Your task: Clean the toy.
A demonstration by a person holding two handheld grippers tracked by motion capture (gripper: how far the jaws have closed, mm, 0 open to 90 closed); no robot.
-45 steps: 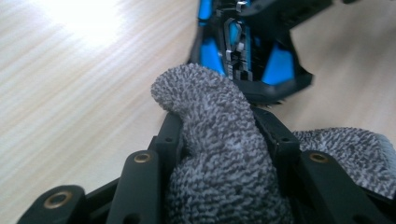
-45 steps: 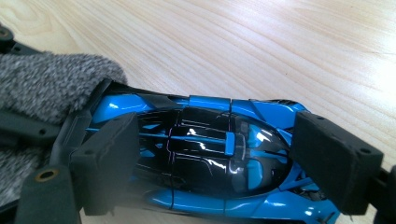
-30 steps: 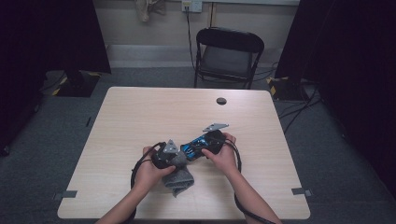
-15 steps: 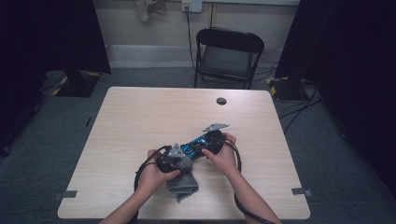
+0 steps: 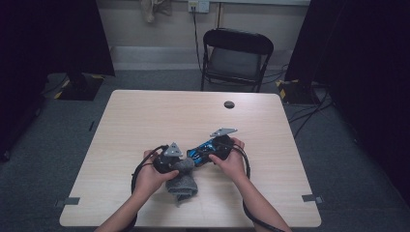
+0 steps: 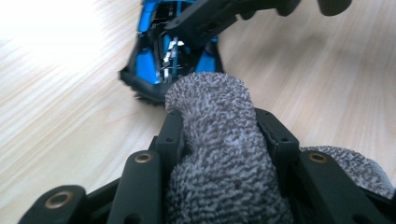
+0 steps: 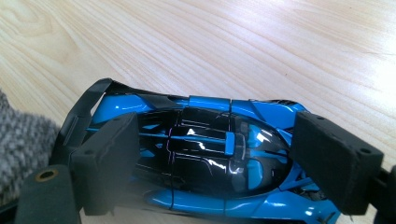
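Note:
A grey knitted cloth (image 6: 219, 163) bulges up between the jaws of my left gripper (image 6: 219, 126), which is shut on it. In the high view the cloth (image 5: 183, 182) hangs from that gripper (image 5: 186, 163) onto the table. My right gripper (image 7: 222, 158) is shut on a blue and black toy car (image 7: 205, 140), one pad (image 7: 112, 158) at its tail and the other at its nose. From above, the car (image 5: 200, 150) lies between both hands, with the right gripper (image 5: 212, 149) at its right end. The cloth nearly touches the car (image 6: 163, 56).
The light wooden table (image 5: 159, 116) has a round black cable port (image 5: 229, 104) near its far edge. A black folding chair (image 5: 235, 55) stands beyond the table. Cables trail from both grippers toward the front edge.
The left hand has shifted slightly with the cloth. The right hand and the car have kept still.

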